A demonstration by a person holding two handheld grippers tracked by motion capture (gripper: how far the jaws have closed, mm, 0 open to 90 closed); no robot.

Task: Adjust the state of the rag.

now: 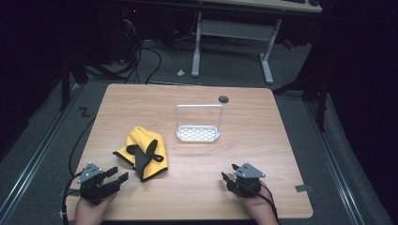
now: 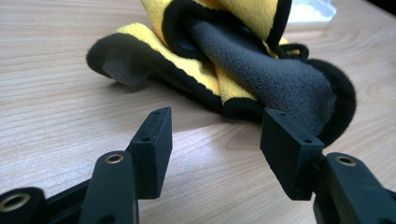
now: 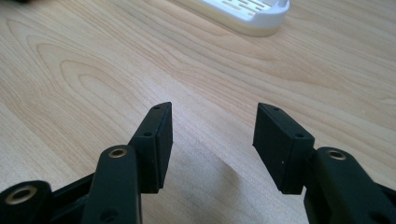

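A crumpled yellow cloth (image 1: 142, 152) with black trim and a grey inner side lies left of centre on the wooden table (image 1: 263, 140). My left gripper (image 1: 117, 176) rests at the front left, open and empty, a short way from the cloth (image 2: 243, 60), which lies just beyond its jaws. A small white rack (image 1: 198, 123) with a wire hoop handle stands near the table's middle. At the front right my right gripper (image 1: 230, 174) stands open with nothing between its jaws, and the rack's base (image 3: 243, 14) shows farther off in the right gripper view.
A dark round hole (image 1: 223, 99) sits in the tabletop near the far edge. Beyond the table stand a white desk frame (image 1: 232, 42) and cables on the dark floor. The table's near edge runs just behind both hands.
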